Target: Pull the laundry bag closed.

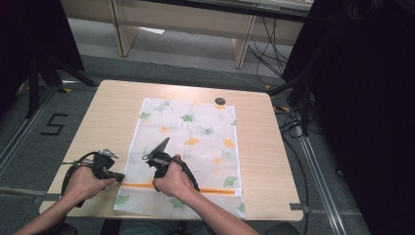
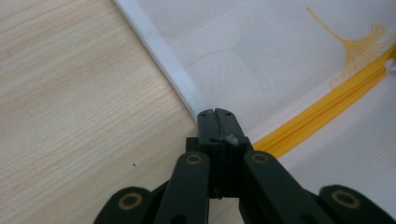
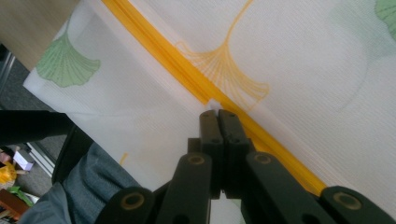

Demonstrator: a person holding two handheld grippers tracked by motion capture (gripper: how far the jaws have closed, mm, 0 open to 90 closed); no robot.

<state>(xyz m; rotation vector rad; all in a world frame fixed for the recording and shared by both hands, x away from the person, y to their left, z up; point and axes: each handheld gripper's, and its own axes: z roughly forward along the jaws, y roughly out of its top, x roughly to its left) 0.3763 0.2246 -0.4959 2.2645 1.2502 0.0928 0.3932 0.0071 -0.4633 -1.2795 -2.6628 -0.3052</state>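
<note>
The left gripper (image 1: 116,176) was clenched on the white hem at the mesh bag's (image 1: 195,132) nine o'clock edge. The bag lay flat at the table's (image 1: 98,117) centre. At six o'clock, the right gripper (image 1: 157,182) pinched its orange zipper (image 1: 215,190).

Bare surface (image 1: 103,117) lies open left of the mesh bag (image 1: 195,132) and right of it. A small dark disc (image 1: 220,101), perhaps a cap, sits at the far edge.
</note>
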